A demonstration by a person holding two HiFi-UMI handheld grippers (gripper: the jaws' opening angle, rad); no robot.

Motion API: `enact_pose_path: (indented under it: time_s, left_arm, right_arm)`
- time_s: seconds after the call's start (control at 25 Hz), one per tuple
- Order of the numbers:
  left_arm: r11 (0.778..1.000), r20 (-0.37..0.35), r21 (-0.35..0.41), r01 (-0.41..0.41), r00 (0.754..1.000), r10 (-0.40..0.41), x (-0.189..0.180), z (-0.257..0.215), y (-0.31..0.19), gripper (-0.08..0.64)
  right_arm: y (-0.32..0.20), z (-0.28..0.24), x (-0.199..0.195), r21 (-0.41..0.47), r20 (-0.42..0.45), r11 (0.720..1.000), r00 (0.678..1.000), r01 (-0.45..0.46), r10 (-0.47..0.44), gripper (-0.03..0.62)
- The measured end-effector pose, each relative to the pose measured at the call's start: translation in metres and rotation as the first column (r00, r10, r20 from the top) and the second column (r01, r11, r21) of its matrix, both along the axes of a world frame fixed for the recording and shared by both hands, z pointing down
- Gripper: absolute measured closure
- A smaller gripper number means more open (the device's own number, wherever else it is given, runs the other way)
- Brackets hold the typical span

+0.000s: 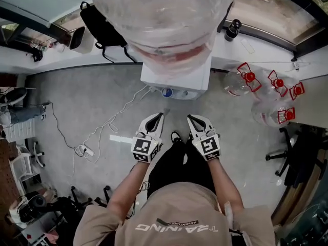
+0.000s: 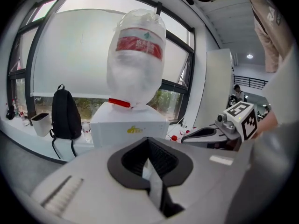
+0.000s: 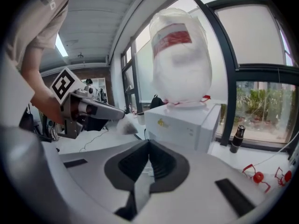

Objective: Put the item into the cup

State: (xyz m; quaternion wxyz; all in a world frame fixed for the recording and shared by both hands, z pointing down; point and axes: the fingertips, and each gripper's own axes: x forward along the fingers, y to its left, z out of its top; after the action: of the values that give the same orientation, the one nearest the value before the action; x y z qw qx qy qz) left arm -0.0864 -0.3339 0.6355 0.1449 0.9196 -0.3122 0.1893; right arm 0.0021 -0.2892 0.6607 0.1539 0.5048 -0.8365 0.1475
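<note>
No cup and no loose item shows in any view. A white water dispenser (image 1: 177, 78) (image 2: 128, 127) (image 3: 182, 122) with a large upturned bottle (image 1: 164, 14) (image 2: 136, 55) (image 3: 180, 55) stands straight ahead. My left gripper (image 1: 158, 117) (image 2: 148, 141) is held in the air in front of it, jaws closed tip to tip, nothing between them. My right gripper (image 1: 190, 118) (image 3: 148, 143) hangs beside it, shut and empty as well. Each gripper appears in the other's view: the right gripper (image 2: 187, 136) and the left gripper (image 3: 122, 120).
A black backpack (image 1: 102, 27) and a white bin (image 1: 82, 39) sit on the window ledge at the left. Several empty water bottles with red handles (image 1: 246, 81) lie on the floor at the right. A power strip with cable (image 1: 84, 150) lies left of my feet.
</note>
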Motion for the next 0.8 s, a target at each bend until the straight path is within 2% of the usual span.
enact_pose_path:
  time_s: [0.16, 0.36, 0.52, 0.8]
  left_arm:
    - [0.998, 0.009, -0.031, 0.046, 0.999, -0.046, 0.005, 0.042, -0.015, 0.554]
    - [0.991, 0.050, -0.074, 0.113, 0.993, -0.109, 0.006, 0.103, -0.032, 0.554]
    - [0.989, 0.075, -0.074, 0.126, 0.990, -0.121, 0.003, 0.150, -0.047, 0.554]
    - [0.989, 0.114, -0.071, 0.126, 0.987, -0.117, 0.005, 0.223, -0.080, 0.554]
  right_arm:
    - [-0.013, 0.046, 0.001, -0.008, -0.003, 1.000, 1.000, 0.022, -0.022, 0.581]
    - [-0.027, 0.092, 0.006, 0.007, 0.020, 1.000, 1.000, -0.014, 0.014, 0.581]
    - [-0.022, 0.128, 0.001, -0.020, 0.046, 0.999, 0.999, -0.028, 0.029, 0.581]
    - [-0.028, 0.173, 0.000, -0.040, 0.017, 0.999, 1.000, 0.022, -0.022, 0.581]
